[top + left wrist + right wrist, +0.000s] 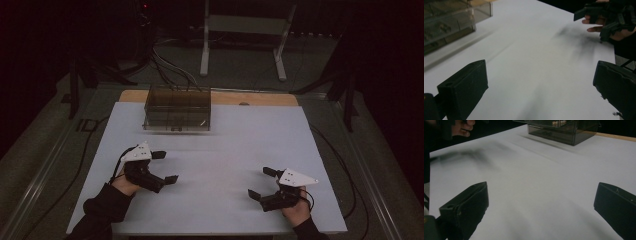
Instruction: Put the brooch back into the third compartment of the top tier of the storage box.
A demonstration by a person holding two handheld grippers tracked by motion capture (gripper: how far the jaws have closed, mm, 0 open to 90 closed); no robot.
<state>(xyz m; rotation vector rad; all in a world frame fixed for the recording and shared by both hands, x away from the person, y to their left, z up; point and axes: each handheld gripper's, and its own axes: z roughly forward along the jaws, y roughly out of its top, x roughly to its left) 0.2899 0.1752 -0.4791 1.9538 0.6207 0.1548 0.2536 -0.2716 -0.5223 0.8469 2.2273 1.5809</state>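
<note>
A clear smoky plastic box stands at the far middle-left of the white table top; small pale items lie inside it. My left gripper rests low on the table's near left, held by a hand in a dark sleeve, jaws wide apart and nothing between them. My right gripper sits at the near right, open and holding nothing. In the left gripper view the box is at upper left and the right gripper is at upper right. The box lies far ahead in the right gripper view.
A wooden board edge shows behind the white top. Beyond it stand a white metal frame and cables on the floor. Dark stand legs flank the table at left and right.
</note>
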